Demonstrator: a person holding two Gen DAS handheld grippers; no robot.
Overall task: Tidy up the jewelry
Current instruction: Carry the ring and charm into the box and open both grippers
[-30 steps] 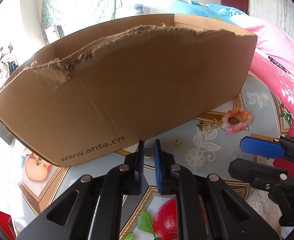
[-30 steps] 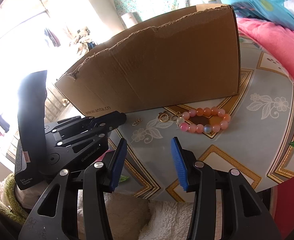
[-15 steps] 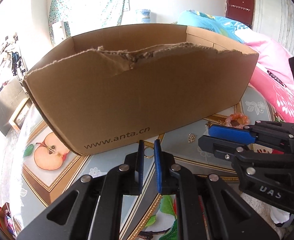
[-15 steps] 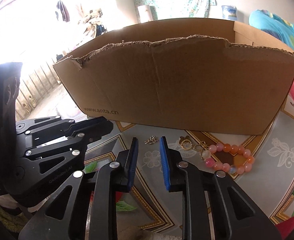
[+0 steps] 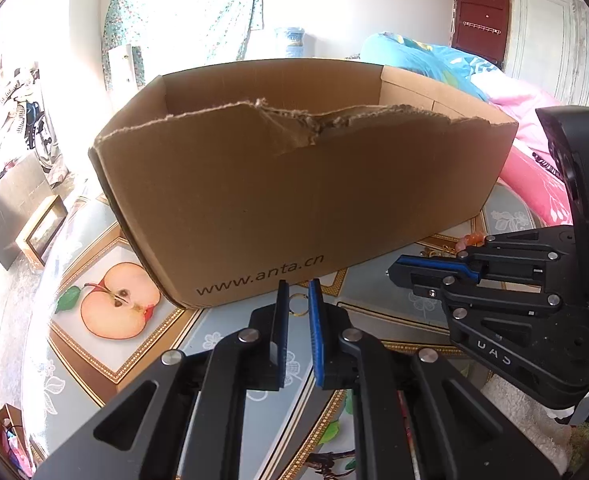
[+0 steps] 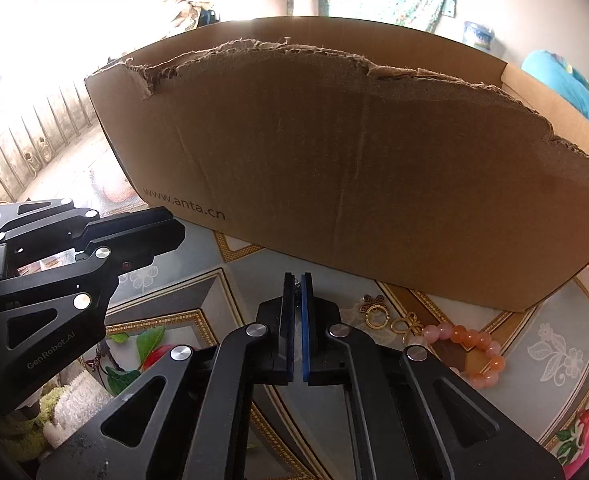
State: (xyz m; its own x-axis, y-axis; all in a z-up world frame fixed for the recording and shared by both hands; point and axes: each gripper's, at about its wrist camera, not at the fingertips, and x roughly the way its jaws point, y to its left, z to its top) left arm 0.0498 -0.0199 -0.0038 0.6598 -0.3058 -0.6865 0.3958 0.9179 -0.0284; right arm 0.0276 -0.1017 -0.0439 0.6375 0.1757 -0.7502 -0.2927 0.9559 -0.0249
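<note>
Left wrist: ring [image 5: 297, 305] between tool [image 5: 297, 300] pads.

One cardboard box [image 6: 374, 168], one bead bracelet [image 6: 474, 350], two gold charms [image 6: 376, 314]

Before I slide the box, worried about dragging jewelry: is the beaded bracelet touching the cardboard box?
Apart. The right wrist view shows a strip of tablecloth between the beaded bracelet and the bottom edge of the cardboard box.

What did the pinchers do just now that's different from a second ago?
The right tool swung left from near the bracelet and pinched shut on the small charm. The left tool kept its grip on the gold ring. The box and bracelet stayed put.
</note>
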